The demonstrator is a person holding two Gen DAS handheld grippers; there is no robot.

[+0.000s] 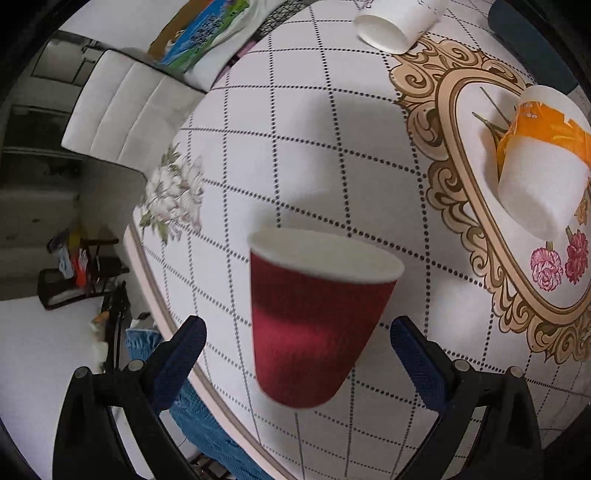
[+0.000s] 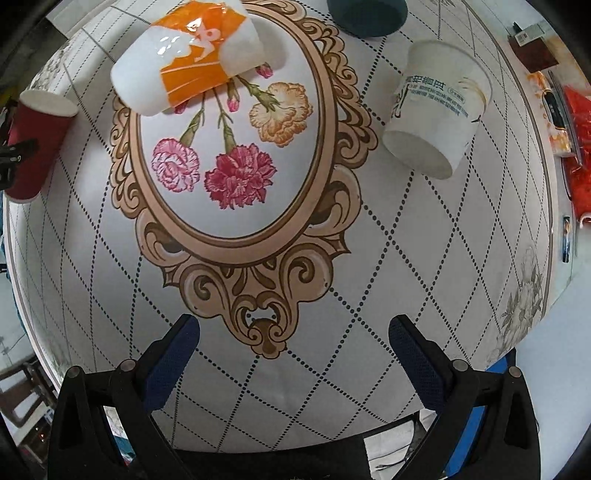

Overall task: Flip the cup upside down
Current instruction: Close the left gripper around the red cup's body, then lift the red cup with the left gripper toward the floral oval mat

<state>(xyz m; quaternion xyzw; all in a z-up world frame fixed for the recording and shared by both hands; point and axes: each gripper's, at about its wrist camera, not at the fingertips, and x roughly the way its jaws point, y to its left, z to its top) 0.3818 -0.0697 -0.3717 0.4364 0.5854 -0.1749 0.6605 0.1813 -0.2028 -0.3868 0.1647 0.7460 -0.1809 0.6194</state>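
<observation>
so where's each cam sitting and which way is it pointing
Left wrist: on the left gripper, looking along its open fingers at the upright red cup near the table edge.
Right wrist: on the right gripper, looking down over the table's flower medallion; open fingers show.
Shared: red cup, orange-banded cup, white paper cup.

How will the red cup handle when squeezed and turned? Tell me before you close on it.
The red cup looks like ribbed paper, so probably light with a decent grip, but it may crush under a hard squeeze. It stands upright on its narrow base with the wide rim up, so a sideways nudge could tip it. The left gripper straddles it, jaws open and apart from its wall.
</observation>
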